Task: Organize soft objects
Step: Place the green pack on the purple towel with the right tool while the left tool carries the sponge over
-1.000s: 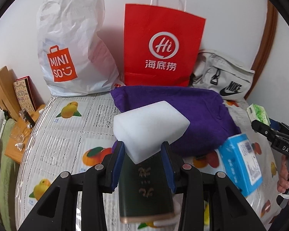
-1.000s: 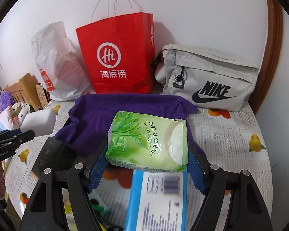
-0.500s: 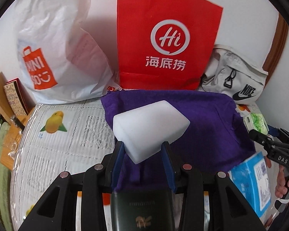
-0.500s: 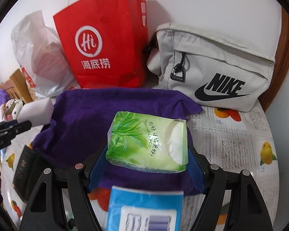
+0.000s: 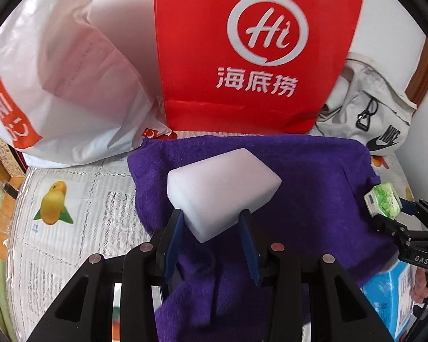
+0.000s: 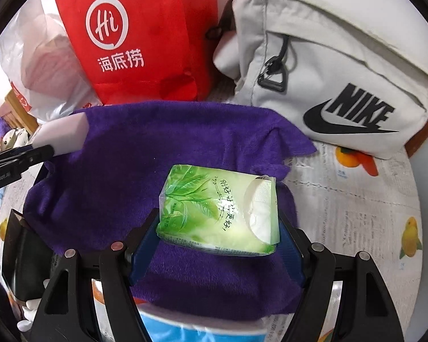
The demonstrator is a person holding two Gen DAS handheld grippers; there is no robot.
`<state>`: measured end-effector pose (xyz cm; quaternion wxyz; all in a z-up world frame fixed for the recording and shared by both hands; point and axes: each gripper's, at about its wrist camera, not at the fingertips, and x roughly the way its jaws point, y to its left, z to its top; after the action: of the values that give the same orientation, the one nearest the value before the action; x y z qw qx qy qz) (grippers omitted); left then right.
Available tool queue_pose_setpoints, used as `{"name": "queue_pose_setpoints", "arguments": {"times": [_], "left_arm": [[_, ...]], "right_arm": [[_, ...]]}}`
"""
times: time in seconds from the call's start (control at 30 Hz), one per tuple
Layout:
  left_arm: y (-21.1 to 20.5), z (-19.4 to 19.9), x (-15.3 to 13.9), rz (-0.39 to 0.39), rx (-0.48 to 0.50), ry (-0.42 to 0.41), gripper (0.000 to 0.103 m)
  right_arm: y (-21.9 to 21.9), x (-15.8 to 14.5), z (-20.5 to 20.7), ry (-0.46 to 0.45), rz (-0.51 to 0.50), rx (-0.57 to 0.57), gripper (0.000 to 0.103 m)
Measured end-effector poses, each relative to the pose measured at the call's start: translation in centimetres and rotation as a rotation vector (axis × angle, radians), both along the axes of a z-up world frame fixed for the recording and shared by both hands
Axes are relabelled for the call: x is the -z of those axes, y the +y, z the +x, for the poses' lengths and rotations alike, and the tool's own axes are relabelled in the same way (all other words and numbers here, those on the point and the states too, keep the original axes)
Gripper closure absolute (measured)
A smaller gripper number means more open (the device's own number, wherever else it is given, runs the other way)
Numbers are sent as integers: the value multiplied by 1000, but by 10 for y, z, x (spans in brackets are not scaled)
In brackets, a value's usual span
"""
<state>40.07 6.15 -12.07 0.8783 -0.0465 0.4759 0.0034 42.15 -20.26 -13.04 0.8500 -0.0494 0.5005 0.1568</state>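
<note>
My left gripper [image 5: 211,222] is shut on a white sponge block [image 5: 222,191] and holds it above a purple towel [image 5: 314,188] spread on the table. My right gripper [image 6: 218,242] is shut on a green tissue pack [image 6: 216,208], also above the purple towel [image 6: 145,171]. The sponge and left gripper show at the left edge of the right wrist view [image 6: 62,138]. The tissue pack and right gripper show at the right edge of the left wrist view [image 5: 383,203].
A red paper bag [image 5: 256,51], a white plastic bag [image 5: 60,85] and a grey Nike bag [image 6: 328,79] stand along the wall behind the towel. A blue box [image 5: 391,299] lies near the front right. A dark case [image 6: 22,256] lies at the towel's left. The tablecloth [image 5: 77,199] has fruit prints.
Both grippers have moved forward toward the bags with their objects still held. They now hang over the purple towel; the dark case and blue box have slid back under and behind them.
</note>
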Motion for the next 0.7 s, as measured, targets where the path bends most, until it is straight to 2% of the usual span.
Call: {"name": "queue_pose_setpoints", "arguments": {"times": [0.27,0.4,0.47,0.5,0.57,0.7], "left_arm": [[2,14,12,-30,3,31,65],[-1,17,12,-22,8,35,64],[-2,19,13,-22,5,38,59],[-2,19,13,-21,7,38,51],[-3,18,12,-17,17,29,42],[-2,14,8,-21,12,24,42]], "right_arm": [[11,13,8,19,-27,-34,28],[11,15,10,32,-11,-43,26],[9,15,12,36,1,-38,20],[8,16,13,41,14,-34,13],[7,15,14,45,41,-38,12],[7,12,13,30,30,-31,12]]}}
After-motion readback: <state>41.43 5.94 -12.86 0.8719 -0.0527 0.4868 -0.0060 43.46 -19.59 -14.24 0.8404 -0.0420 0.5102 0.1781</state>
